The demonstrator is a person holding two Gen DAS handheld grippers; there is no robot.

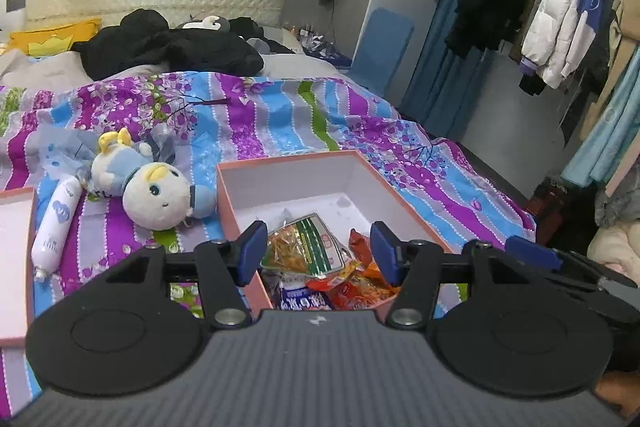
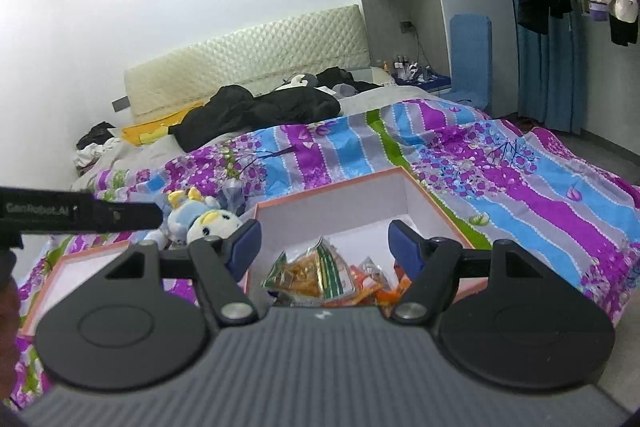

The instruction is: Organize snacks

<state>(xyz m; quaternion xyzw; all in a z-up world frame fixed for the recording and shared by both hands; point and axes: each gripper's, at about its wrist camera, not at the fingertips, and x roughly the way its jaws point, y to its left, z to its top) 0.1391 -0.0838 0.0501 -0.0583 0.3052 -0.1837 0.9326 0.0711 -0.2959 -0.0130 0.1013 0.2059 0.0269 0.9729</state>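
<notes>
Both claws stand with jaws apart and nothing between the pads: the left gripper [image 1: 320, 253] and the right gripper [image 2: 324, 249] each hang over the near end of the pink box [image 1: 280, 165], looking down and forward across the bed [image 1: 280, 115].

The snacks [image 1: 316, 259] lie heaped in the near part of the box, a clear packet with a green stripe on top, red and orange packets beside it, a blue one under them; the far part of the box is bare white floor. By my reading the packing is largely done, and what is left is tidying the heap or fitting the lid [image 1: 12, 259] (it lies open-side up at the left, past the plush toy [image 1: 156, 195]).

To do that well, I would spread the packets toward the bare end so nothing rides above the rim, then take the lid by two opposite edges, one claw each, and lower it level. The white tube [image 1: 54, 227] near the lid is no snack that I can tell.

Each gripper tilts moderately downward, side by side, the right one's fingertip showing at the left view's right edge.
</notes>
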